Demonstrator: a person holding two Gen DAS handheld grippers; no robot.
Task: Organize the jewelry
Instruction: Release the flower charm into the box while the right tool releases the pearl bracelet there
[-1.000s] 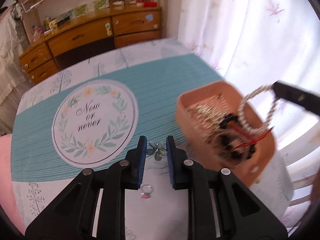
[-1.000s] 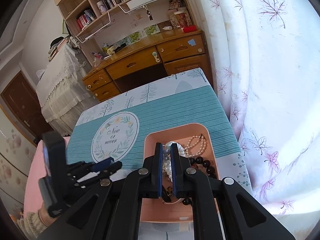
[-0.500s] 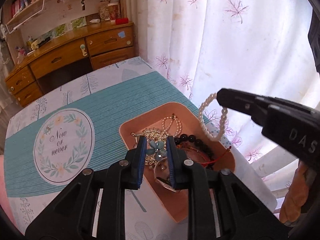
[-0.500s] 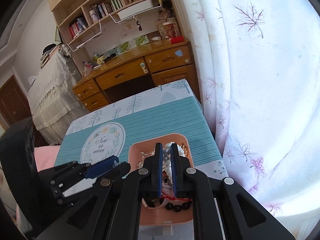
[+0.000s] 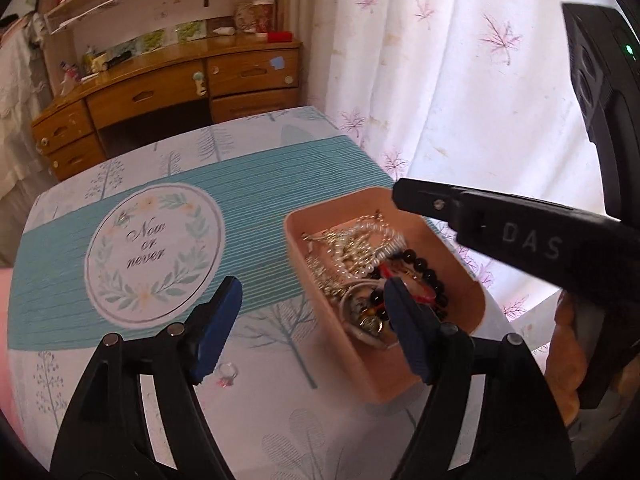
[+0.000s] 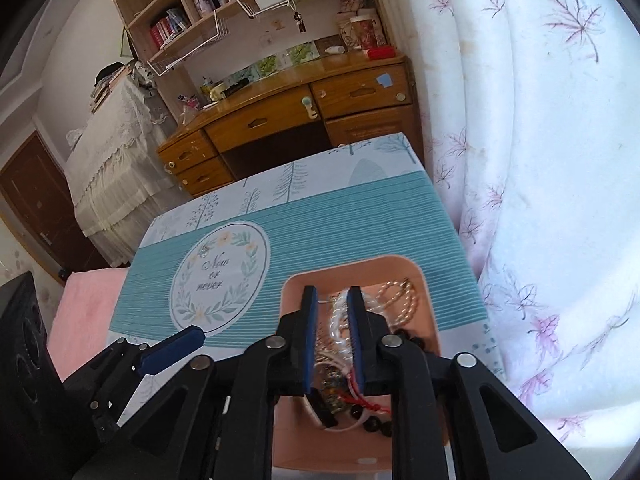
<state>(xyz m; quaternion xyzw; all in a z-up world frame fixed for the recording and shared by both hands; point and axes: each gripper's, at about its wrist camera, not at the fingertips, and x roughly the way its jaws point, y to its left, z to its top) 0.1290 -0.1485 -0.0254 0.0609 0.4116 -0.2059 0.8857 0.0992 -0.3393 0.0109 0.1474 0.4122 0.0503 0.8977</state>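
Jewelry: tangled heap in pink tray (image 5: 460,280) at right side of tabletop (image 5: 280,380); one small ring (image 5: 227,372) loose on cloth near left gripper (image 5: 312,312). Left fingers spread wide, empty, above tray's near-left edge. Right gripper (image 6: 333,320) over tray, fingers part open, white pearl strand (image 6: 335,320) blurred between them; contact unclear. Judgement: ring light, stiff, slippery, likely to skid; best pinched across band. Strands limp, snag-prone; best pinched mid-loop, lifted slowly. Black bead bracelet (image 5: 424,272) rounder, rolls.
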